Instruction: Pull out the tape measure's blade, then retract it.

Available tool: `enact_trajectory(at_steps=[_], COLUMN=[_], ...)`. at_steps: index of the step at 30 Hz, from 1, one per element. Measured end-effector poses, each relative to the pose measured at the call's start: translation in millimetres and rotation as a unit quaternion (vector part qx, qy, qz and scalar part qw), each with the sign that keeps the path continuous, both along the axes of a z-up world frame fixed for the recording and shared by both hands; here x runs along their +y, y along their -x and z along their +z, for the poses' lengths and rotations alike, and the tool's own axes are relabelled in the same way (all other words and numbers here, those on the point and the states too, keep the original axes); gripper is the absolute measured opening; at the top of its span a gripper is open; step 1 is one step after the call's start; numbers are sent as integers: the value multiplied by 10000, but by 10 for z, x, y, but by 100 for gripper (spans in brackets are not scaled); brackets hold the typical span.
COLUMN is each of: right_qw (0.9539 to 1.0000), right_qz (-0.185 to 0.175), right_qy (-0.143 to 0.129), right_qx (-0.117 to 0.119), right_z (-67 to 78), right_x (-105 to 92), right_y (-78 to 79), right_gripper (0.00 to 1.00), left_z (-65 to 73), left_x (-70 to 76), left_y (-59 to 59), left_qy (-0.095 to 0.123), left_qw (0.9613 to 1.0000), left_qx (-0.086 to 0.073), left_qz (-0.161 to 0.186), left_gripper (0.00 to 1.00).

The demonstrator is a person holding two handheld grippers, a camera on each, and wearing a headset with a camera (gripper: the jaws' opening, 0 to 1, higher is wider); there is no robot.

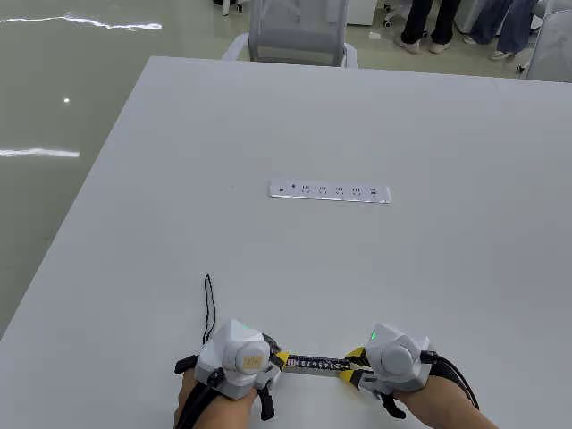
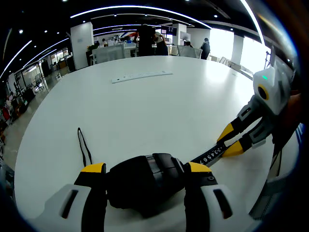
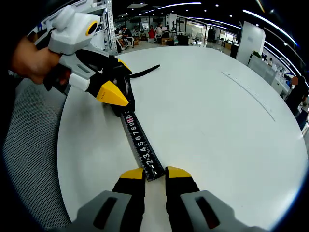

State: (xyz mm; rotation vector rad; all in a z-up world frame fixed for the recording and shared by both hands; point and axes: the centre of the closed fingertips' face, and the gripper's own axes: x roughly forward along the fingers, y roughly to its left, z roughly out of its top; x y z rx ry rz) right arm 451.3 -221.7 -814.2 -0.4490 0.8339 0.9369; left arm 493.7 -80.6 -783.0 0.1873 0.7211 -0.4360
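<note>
A black tape measure case (image 2: pixel 145 182) lies on the white table, clamped between the yellow-tipped jaws of my left gripper (image 2: pixel 147 168); its black wrist strap (image 2: pixel 83 146) trails away over the table. A short length of black blade with white numbers (image 3: pixel 139 146) runs from the case to my right gripper (image 3: pixel 154 174), which is shut on the blade's end. In the head view the left gripper (image 1: pixel 273 362) and right gripper (image 1: pixel 354 365) sit close together near the table's front edge, the blade (image 1: pixel 315 363) stretched between them.
A white power strip (image 1: pixel 330 191) lies flat mid-table, well beyond the grippers. The strap (image 1: pixel 209 308) lies left of the left gripper. A grey chair (image 1: pixel 298 32) stands at the far edge, with people's legs (image 1: pixel 429 22) beyond it.
</note>
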Motion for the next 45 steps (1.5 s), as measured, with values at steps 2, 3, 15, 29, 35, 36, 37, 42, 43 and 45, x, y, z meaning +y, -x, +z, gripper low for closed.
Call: enact_trajectory(at_steps=[2,3,15,29,35,36,37,42,43,45], right_qw=[10000,10000,10000,10000,10000,10000,10000,10000,10000,10000], right_qz=[2,-3,2,39,53,58,63,76,79,80], right_qy=[7,3,4,3,-7,-8,-8,-24,-22,-17], right_qx=[2,3,16,24,28,30,31,42,40,46], right_z=[-5,-9,-9,-17,-15,-15,-14,-2,-5,-9], right_x=[4,5,53,121,154,159,165,190,193,203], right_y=[-4,-7,-18,-39,-41,-41,-44,-41,-44,-44], right_gripper=[14,14,14,14,14,14,14,14,14,14], left_z=[-9,-9,-7,-8,-3,1,3,-1,-2,-2], left_x=[1,1,-1,-2,-2,-2,-2,-1,-1,-3], left_y=[-3,-3,-4,-7,-8,-7,-5,-7,-8,-8], left_qy=[2,4,-6,1,13,13,15,20,23,24], left_qw=[10000,10000,10000,10000,10000,10000,10000,10000,10000,10000], left_qx=[-1,-3,2,-6,-15,-17,-15,-11,-11,-11], left_qz=[5,5,17,15,16,15,15,12,13,12], left_gripper=[62,62,62,62,62,62,62,62,62,62])
